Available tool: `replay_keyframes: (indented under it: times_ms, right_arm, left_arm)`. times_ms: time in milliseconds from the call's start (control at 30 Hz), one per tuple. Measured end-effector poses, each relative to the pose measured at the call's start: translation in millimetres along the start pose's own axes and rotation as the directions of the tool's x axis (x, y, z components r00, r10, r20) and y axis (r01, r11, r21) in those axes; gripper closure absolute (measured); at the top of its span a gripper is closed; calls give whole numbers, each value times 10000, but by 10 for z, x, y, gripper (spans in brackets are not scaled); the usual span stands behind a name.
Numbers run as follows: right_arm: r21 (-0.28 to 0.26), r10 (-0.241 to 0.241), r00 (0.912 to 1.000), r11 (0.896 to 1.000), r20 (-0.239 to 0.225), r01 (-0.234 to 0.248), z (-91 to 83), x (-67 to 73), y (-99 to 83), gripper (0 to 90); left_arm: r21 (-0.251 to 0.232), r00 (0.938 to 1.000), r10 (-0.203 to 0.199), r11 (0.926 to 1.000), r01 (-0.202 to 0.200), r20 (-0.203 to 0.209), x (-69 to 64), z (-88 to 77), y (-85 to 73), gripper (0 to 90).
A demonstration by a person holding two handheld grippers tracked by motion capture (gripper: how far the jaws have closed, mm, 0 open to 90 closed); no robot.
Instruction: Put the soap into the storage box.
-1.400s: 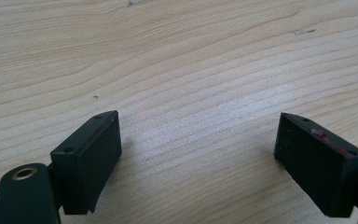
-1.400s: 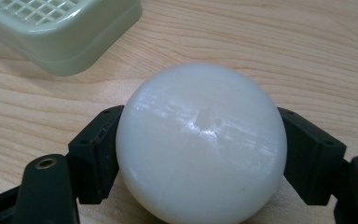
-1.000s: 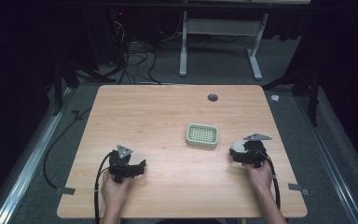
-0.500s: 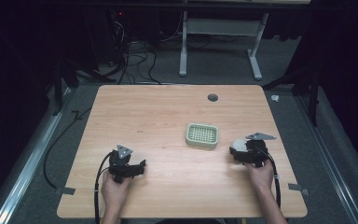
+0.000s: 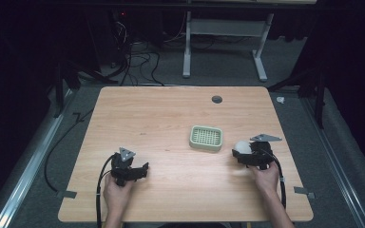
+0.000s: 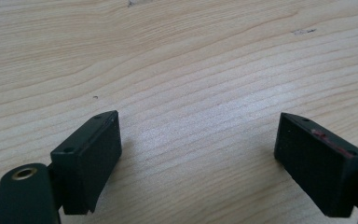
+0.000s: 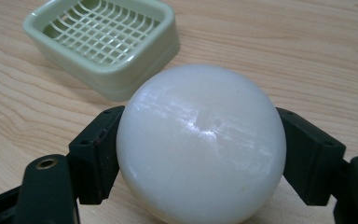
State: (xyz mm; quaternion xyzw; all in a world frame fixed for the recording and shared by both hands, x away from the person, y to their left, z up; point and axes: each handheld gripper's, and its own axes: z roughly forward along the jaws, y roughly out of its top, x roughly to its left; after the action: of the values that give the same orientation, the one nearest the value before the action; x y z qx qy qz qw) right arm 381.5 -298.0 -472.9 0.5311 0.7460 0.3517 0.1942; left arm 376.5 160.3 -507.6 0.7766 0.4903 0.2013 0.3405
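Not much has moved over the last second, honestly: both hands sit in pretty much the same spots as before. The right gripper (image 5: 241, 153) is clamped on the soap (image 7: 200, 142), a smooth white rounded bar held just beside the green dish (image 5: 206, 137) but not over it. So the grab looks done and the carry hasn't really started. My guess is the next bit is a short lift over the dish rim and a drop onto the grid. The left gripper (image 5: 140, 170) rests near the front edge of the table (image 5: 171, 114), jaws wide apart with nothing between them.
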Motion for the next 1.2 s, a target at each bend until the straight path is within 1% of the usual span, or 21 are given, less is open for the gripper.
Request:
replay_keyframes:
  times_ms: [67,133,300,400,500,833,867,967,1000,1200]
  right_arm:
    - [3,-25,10000,10000,-82,25,-13,16,24,238]
    - [-62,-170,9997,9998,-179,169,-29,42,64,238]
    - [-63,-175,9993,9998,-335,173,-50,74,102,237]
    - [-174,-142,9985,9998,-525,133,-67,80,144,238]
    - [-206,-133,9984,9997,-556,122,-75,89,168,238]
    - [-188,-470,9964,9988,-701,458,-73,158,285,238]
    - [-251,-523,9960,9984,-721,507,-70,167,299,238]
    - [-356,-553,9954,9980,-784,527,-70,188,337,238]
    - [-295,-507,9953,9984,-831,484,-69,192,346,238]
    - [-338,-599,9940,9978,-919,570,-40,231,416,238]
  left_arm:
    - [-1,10000,-2,10000,2,-1,0,0,0,153]
    - [-1,10000,-1,10000,1,1,0,0,0,153]
    - [-1,10000,-2,10000,2,1,0,0,0,152]
    - [-1,10000,-5,10000,5,-2,0,0,0,153]
    - [0,10000,-7,10000,7,-2,0,0,0,152]
    - [-2,10000,-6,10000,6,-2,0,0,0,152]
    - [-1,10000,-6,10000,6,-1,0,0,0,152]
    - [-2,10000,-2,10000,2,1,0,0,0,152]
    - [1,10000,-2,10000,2,2,0,0,0,152]
    - [0,10000,-2,10000,2,2,0,0,0,153]
